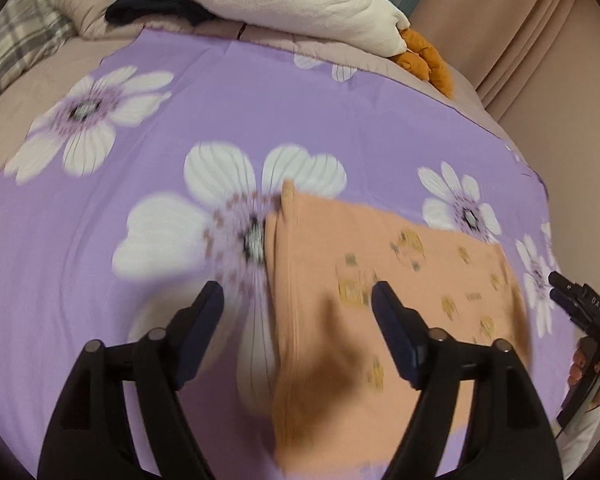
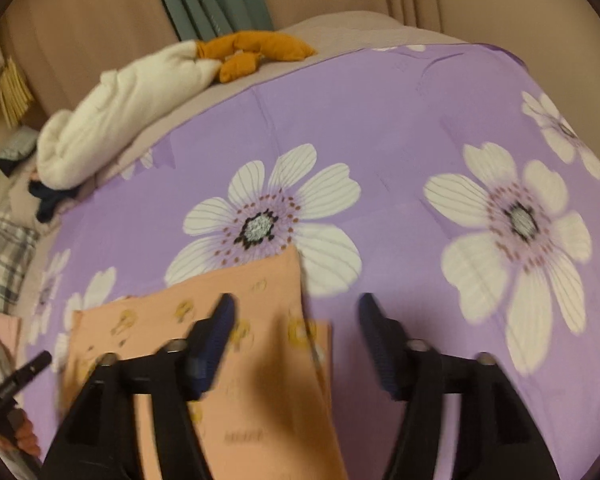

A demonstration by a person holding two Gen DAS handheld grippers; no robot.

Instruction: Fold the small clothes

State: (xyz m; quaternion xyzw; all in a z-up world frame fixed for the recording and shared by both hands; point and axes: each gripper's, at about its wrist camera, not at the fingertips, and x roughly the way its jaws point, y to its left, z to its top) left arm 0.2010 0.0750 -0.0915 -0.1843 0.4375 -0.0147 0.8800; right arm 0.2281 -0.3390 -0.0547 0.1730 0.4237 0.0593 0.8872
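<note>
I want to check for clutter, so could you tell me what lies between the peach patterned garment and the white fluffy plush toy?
Only bare purple floral sheet separates the peach garment from the white plush toy, seen in both wrist views.

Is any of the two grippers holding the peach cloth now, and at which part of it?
No, nothing is held. The left gripper and the right gripper both have open jaws, and the peach cloth lies loose on the purple sheet.
</note>
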